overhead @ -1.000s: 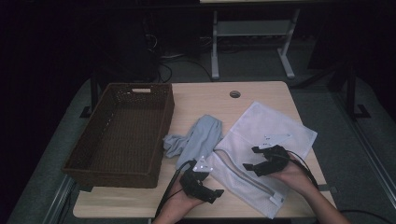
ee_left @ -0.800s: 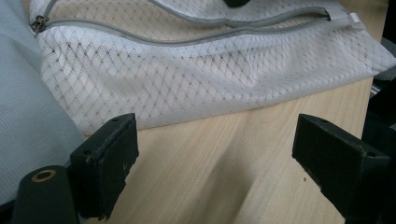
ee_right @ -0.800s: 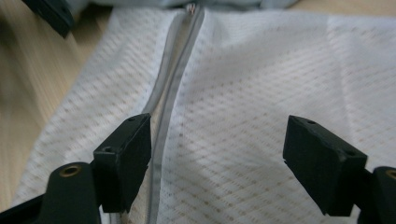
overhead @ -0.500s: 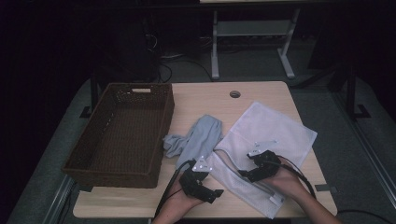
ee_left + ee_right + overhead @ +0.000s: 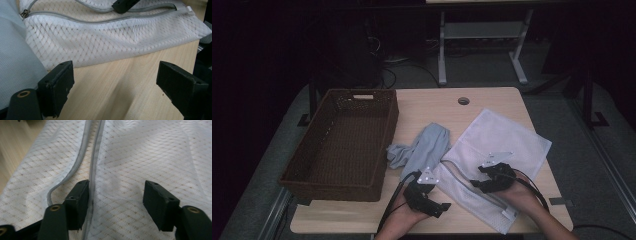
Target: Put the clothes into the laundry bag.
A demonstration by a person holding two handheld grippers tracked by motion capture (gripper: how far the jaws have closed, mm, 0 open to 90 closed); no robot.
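Mesh laundry bag (image 5: 502, 145), white with a grey zip, lies flat on the wooden surface (image 5: 432, 105), at about 4 o'clock from the middle of the surface. Its zip is open and runs along the bag's near edge. The right gripper (image 5: 484, 184) rests on the bag at that opening; in the right gripper view its jaws have just been closing, one jaw sits at the zip (image 5: 91, 170) and the other on the mesh, with a fold of mesh between them not yet pinched. The left gripper (image 5: 438, 207) lies at 6 o'clock on bare wood, jaws spread wide with nothing between them, just short of the bag's near edge. A grey cloth (image 5: 422, 150) lies at the bag's 9 o'clock, touching it. A brown wicker basket (image 5: 384, 125) stands farther out at 9 o'clock.
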